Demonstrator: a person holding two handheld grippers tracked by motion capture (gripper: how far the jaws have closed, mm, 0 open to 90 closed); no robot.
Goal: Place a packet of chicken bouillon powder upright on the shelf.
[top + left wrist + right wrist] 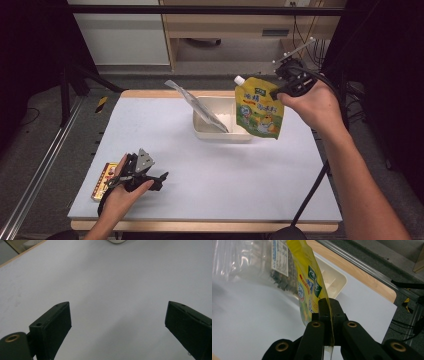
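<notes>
**Right gripper lifting a spouted pouch above a bin; left gripper idle and open**

The table (210, 185), a broad, matt, pale grey-white sheet with a light wooden edge, occupies the centre of the high view. At upper centre of that view stands a white bin (210, 131), a smooth rectangular plastic tub with rounded corners. A clear plastic bag (197, 106), thin, crinkled and glossy, leans out of the bin toward the upper left; in the right gripper view its white printed label and dark contents show at the upper left of the frame.

The yellow pouch (260, 107), a flat, flexible, glossy stand-up pack with a white screw spout at its upper left corner and cartoon printing on green and orange panels, hangs in the air at upper right of the high view, in front of the bin's right end and clear of the table. The right gripper (281, 91), black and angular, is clamped on the pouch's upper right edge; in the right gripper view (329, 322) the two jaws meet at lower centre with the thin yellow film pinched between them.

The left gripper (161, 179) rests low at lower left of the high view, in the person's hand. In the left gripper view (117, 322) its ribbed black jaws stand wide apart over bare table, grasping nothing.

A small flat box (102, 181), yellow and red, lies at the table's lower left edge, just beside the left hand.
</notes>
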